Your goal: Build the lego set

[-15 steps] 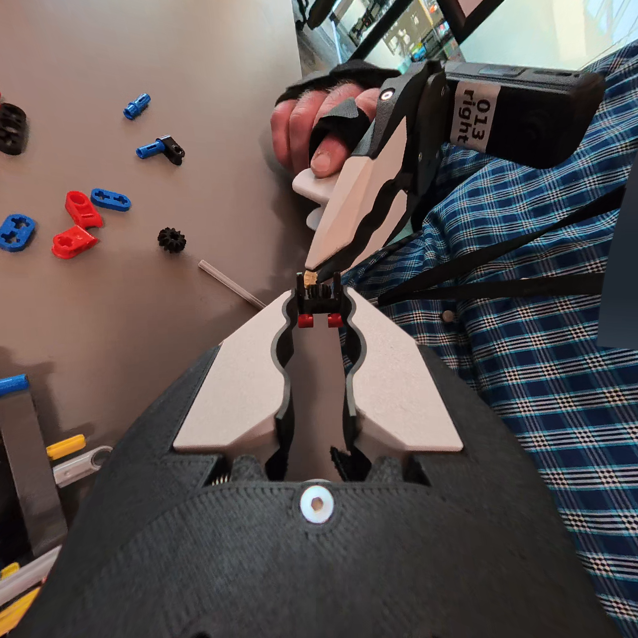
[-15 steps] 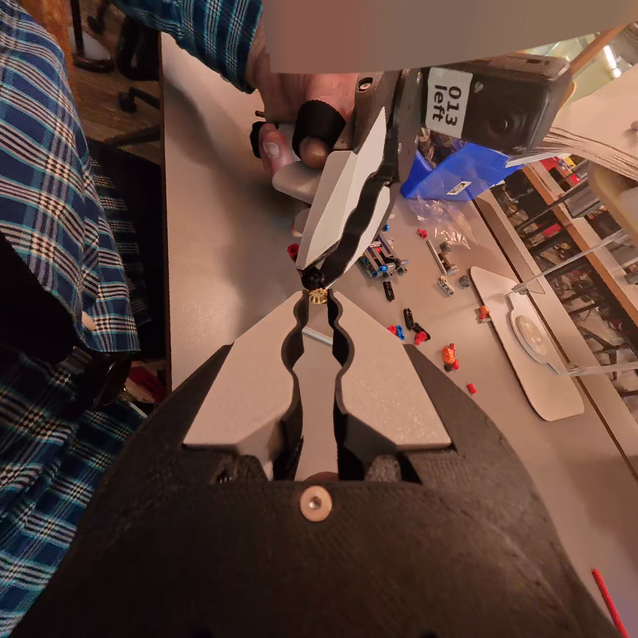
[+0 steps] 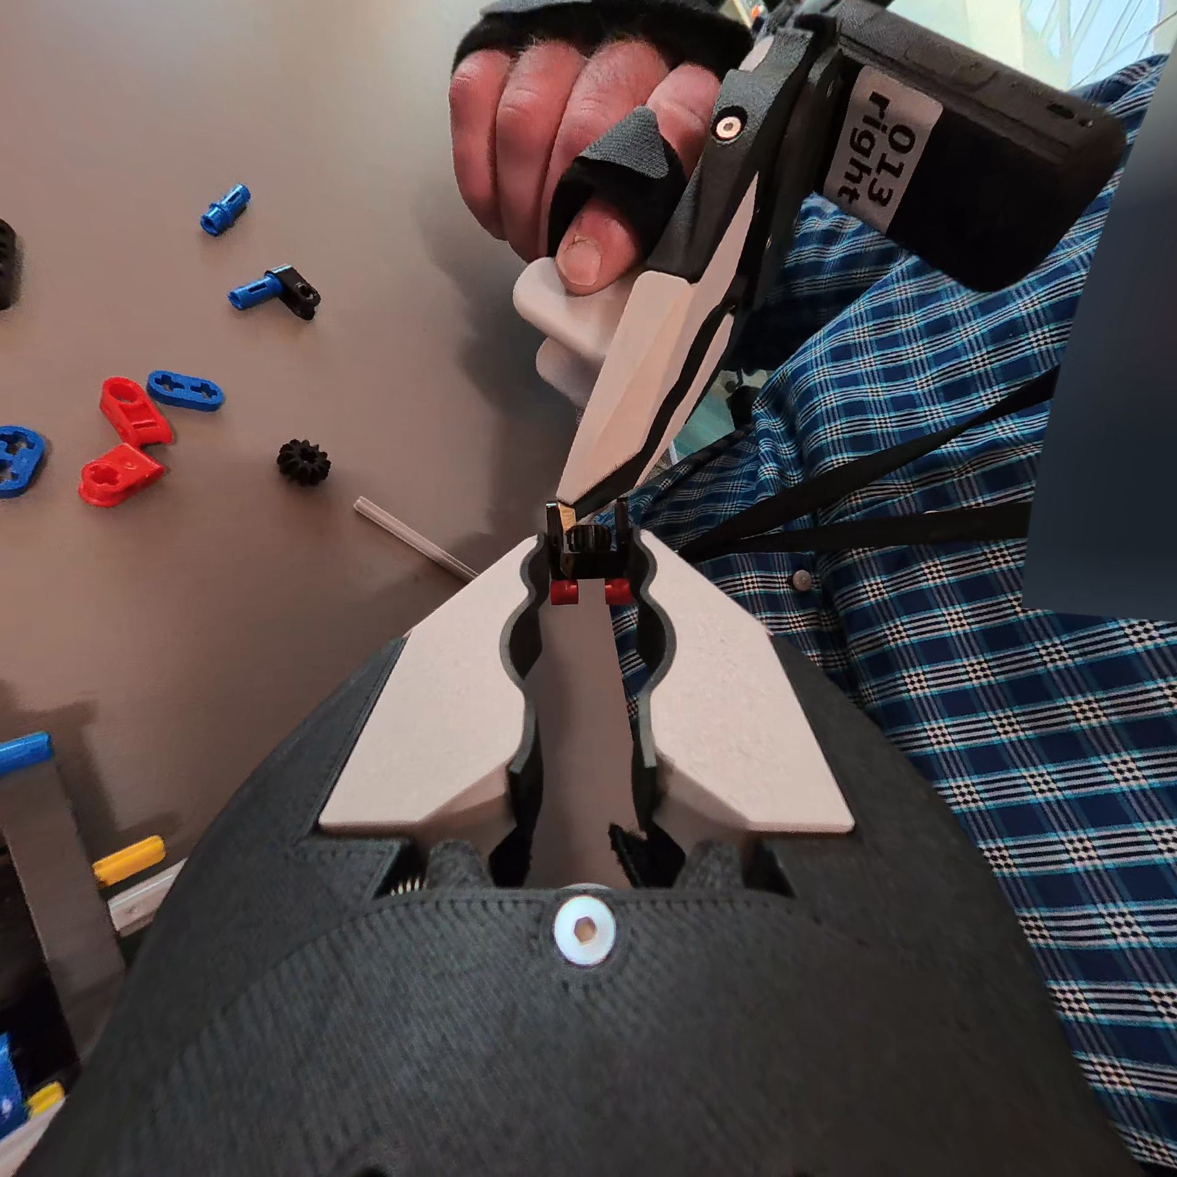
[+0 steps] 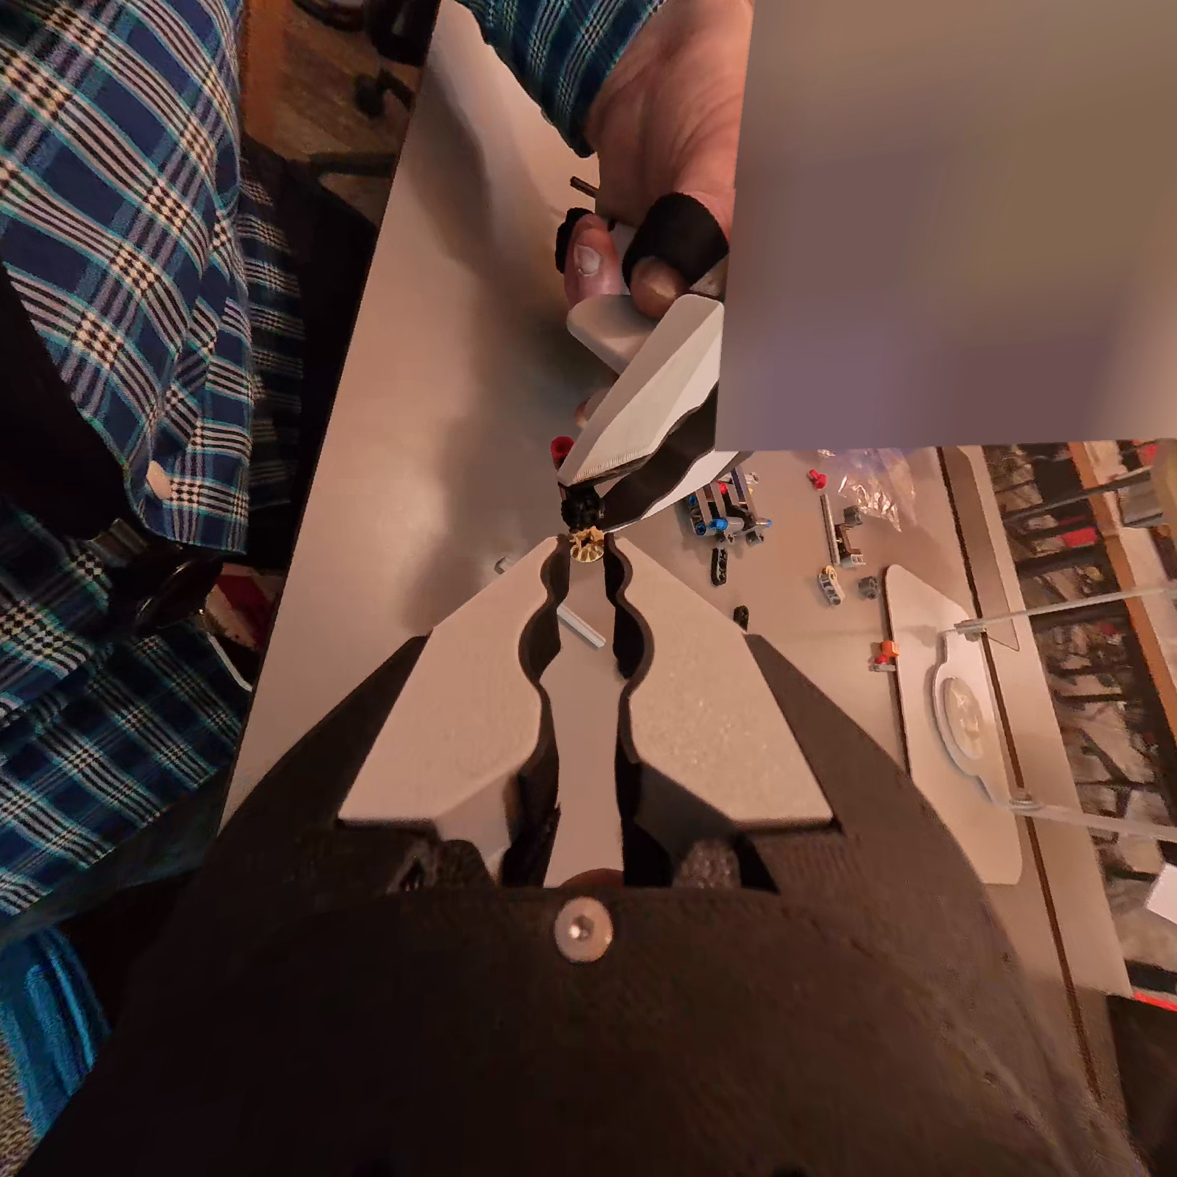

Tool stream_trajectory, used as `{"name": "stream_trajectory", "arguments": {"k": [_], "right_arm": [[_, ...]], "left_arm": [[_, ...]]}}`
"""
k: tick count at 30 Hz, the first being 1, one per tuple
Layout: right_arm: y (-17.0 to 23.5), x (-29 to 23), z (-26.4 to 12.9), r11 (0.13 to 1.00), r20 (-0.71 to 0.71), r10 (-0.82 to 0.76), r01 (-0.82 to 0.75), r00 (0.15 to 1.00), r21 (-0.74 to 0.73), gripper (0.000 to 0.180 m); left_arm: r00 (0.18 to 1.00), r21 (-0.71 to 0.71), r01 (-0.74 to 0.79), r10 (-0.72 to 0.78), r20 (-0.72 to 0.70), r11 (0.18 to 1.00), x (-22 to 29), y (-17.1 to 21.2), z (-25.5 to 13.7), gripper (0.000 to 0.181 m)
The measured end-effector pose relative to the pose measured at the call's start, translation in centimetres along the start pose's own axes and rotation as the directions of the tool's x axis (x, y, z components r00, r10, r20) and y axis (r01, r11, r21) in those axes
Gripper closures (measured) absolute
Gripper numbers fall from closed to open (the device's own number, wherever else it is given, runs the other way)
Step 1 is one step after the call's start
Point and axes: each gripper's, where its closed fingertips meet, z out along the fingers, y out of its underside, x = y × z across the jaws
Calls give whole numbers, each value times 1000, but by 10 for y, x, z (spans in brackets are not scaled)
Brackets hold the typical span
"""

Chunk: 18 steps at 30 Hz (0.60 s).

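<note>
Black fork-shaped sub-assembly (image 3: 589, 551) with two red pins at its base is pinched at the tips of the left hand-held gripper (image 3: 591, 560), jaws closed down to the part's width, held in the air off the edge of the tabletop (image 3: 191, 605). A small black gear sits between its prongs. Right hand-held gripper (image 4: 584, 548) is nearly closed on a tan bevel gear (image 4: 586, 546), held tip-to-tip against the sub-assembly; the gear touches it, but I can't tell if it's seated. My read: we're mid-step, fitting the tan gear to mesh with the black one. Progress looks early to middle. A partly built grey and blue frame (image 4: 726, 509) sits further out on the tabletop, and plenty of loose stock remains: blue pin (image 3: 225, 209), blue pin with black connector (image 3: 275, 293), red links (image 3: 127, 439), blue links (image 3: 185, 390), a spare black gear (image 3: 303, 462), a pale axle (image 3: 414, 538), yellow pieces (image 3: 127, 852) near the edge. Left to do: seat this gear, join the sub-assembly to the frame, and use up the loose parts.
</note>
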Motion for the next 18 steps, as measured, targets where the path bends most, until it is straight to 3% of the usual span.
{"name": "stream_trajectory", "arguments": {"k": [18], "right_arm": [[-2,8,3,996,55,59,-63,997,61,166]], "left_arm": [[998,77,31,-27,-54,997,1,-10,-9,158]]}}
